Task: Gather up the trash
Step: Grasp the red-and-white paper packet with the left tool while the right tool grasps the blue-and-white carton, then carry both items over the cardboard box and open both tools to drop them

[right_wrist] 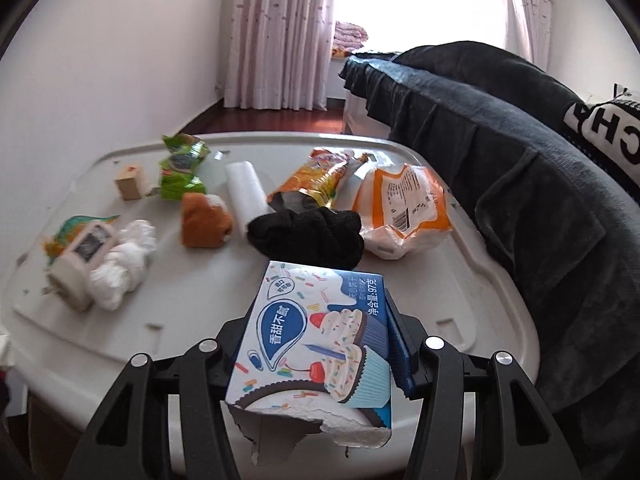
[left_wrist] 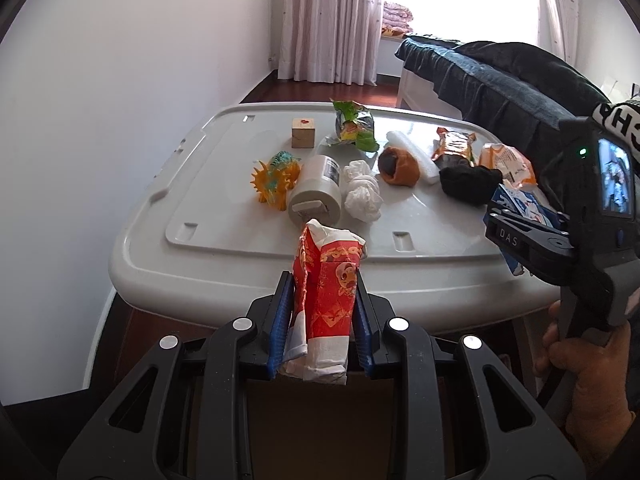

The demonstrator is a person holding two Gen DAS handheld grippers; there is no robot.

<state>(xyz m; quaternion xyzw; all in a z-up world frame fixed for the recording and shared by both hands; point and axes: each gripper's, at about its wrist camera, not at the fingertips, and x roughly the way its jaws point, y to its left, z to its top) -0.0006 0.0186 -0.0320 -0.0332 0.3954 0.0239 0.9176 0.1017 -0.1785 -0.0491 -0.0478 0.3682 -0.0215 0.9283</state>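
My left gripper (left_wrist: 320,280) is shut on a crumpled red paper packet (left_wrist: 326,292), held in front of the near edge of the white plastic lid (left_wrist: 224,240). My right gripper (right_wrist: 320,312) is shut on a torn blue and white cookie box (right_wrist: 316,344), held above the near part of the lid (right_wrist: 460,280). The right gripper also shows in the left wrist view (left_wrist: 516,224) at the right with the box (left_wrist: 520,204). On the lid lie a green snack bag (left_wrist: 354,124), an orange snack bag (right_wrist: 316,180), an orange and white bag (right_wrist: 404,208) and a wad of white tissue (right_wrist: 120,264).
Also on the lid: a wooden cube (left_wrist: 303,132), a yellow toy dinosaur (left_wrist: 276,180), a white bottle on its side (left_wrist: 318,190), an orange sock (left_wrist: 400,166), a black sock (right_wrist: 308,234), a white foam roll (right_wrist: 244,192). A dark blanket-covered sofa (right_wrist: 520,160) runs along the right.
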